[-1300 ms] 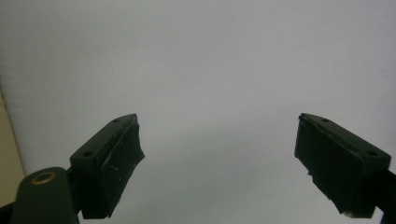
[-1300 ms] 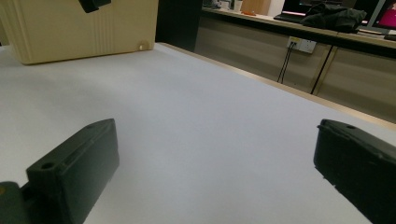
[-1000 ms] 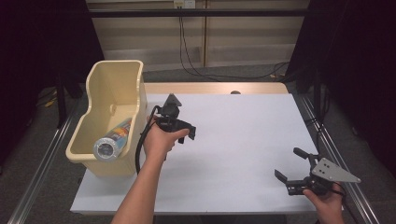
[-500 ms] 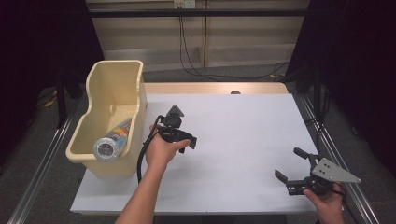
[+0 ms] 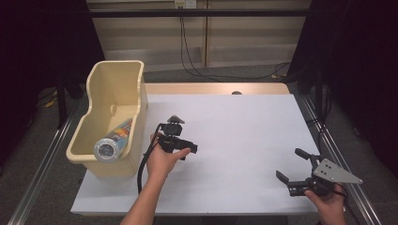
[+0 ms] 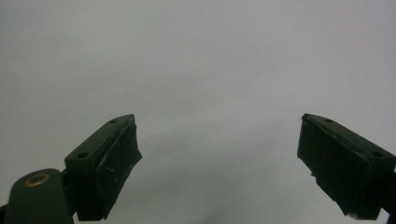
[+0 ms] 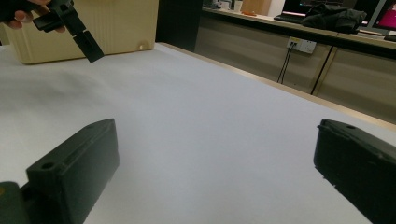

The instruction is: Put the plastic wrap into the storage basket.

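A cream plastic bin stands at the table's left edge, and a cylindrical container with a colourful label lies inside it. My left gripper hovers just right of the bin, pointing down at the white tabletop. Its jaws are open with nothing between them. My right gripper rests low near the front right corner, also open and empty. The right gripper view shows the left gripper far off in front of the bin.
The white tabletop spreads between the two grippers. A wooden strip runs along its far edge. Black cables hang behind the table, and metal rails run along both sides.
My left gripper has drifted away from the bin's rim toward the person and lowered over the table. The right gripper has stayed put.
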